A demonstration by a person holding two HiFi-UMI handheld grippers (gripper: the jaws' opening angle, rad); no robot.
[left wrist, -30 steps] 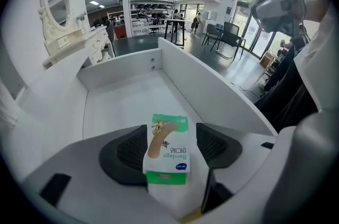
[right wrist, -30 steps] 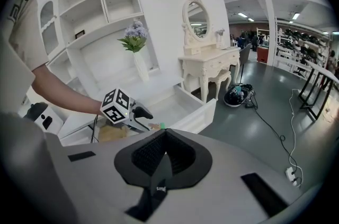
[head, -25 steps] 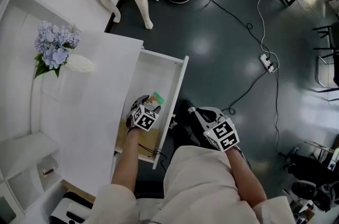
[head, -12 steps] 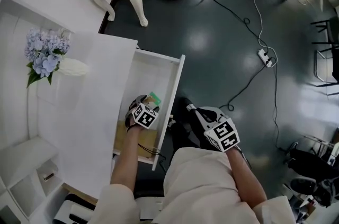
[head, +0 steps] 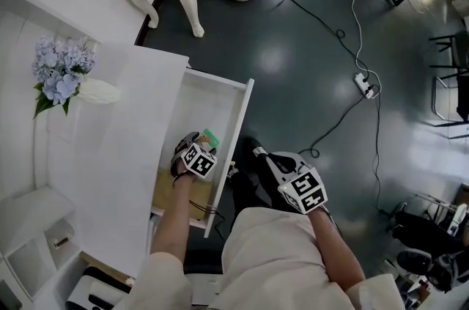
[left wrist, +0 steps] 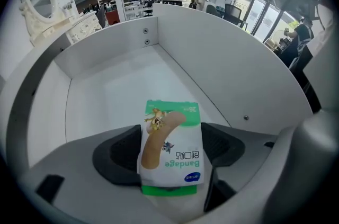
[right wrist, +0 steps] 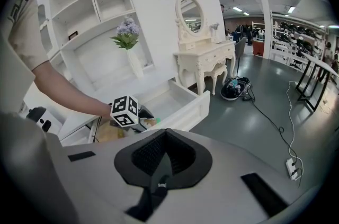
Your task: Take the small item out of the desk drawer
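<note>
**Three cameras watching one drawer**

The head camera is looking steeply down from high over the tabletop (head: 110, 155) and open drawer (head: 212, 107). The camera on the left gripper (left wrist: 172, 151) is sitting inside that drawer, facing its far wall along opening jaws with a bandage box (left wrist: 170, 127) between them. The camera on the right gripper (right wrist: 161, 162) is looking across from farther off, sharing drawer and flowers (right wrist: 127, 32) with the head view.

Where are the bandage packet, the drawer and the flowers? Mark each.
bandage packet (left wrist: 170, 149), left gripper view, its printed front.
drawer (head: 209, 107), head view, its bare floor.
flowers (head: 55, 74), head view, the blossoms.
</note>
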